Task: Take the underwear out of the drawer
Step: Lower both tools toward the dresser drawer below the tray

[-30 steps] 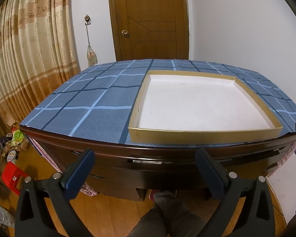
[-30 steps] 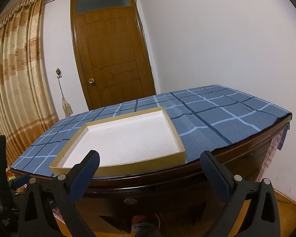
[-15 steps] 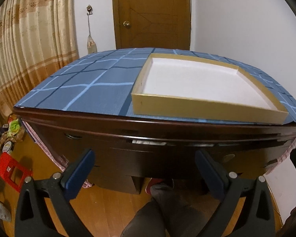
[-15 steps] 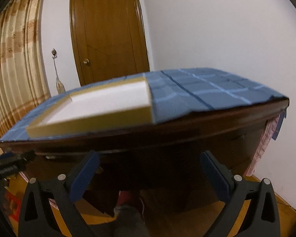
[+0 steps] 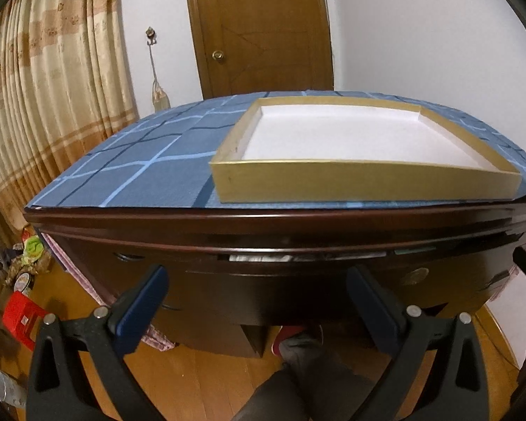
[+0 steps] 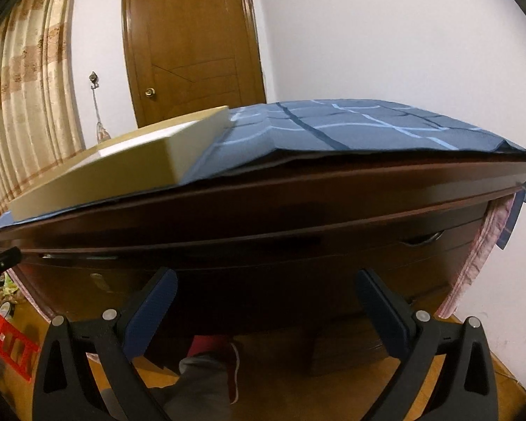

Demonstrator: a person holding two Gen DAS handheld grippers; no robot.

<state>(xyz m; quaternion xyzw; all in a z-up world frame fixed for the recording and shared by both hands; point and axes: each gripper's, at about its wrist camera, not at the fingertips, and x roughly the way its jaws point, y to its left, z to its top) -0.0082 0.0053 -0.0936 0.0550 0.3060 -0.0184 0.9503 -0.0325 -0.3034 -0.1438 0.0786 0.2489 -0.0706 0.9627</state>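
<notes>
A dark wooden desk drawer sits under the tabletop, slightly ajar, with a pale strip showing in its gap. No underwear is visible. The drawer front also shows in the right wrist view. My left gripper is open and empty in front of the drawer. My right gripper is open and empty, low before the desk front. A shallow gold tray with a white inside lies on the blue checked cloth; it also shows in the right wrist view.
A metal handle is on the right drawer front. A person's leg and red shoe are under the desk. A red crate and clutter lie on the wooden floor at left. A curtain and a door stand behind.
Both grippers have dropped from above the tabletop to the level of the desk front. The drawer gap has come into view. Both stay open.
</notes>
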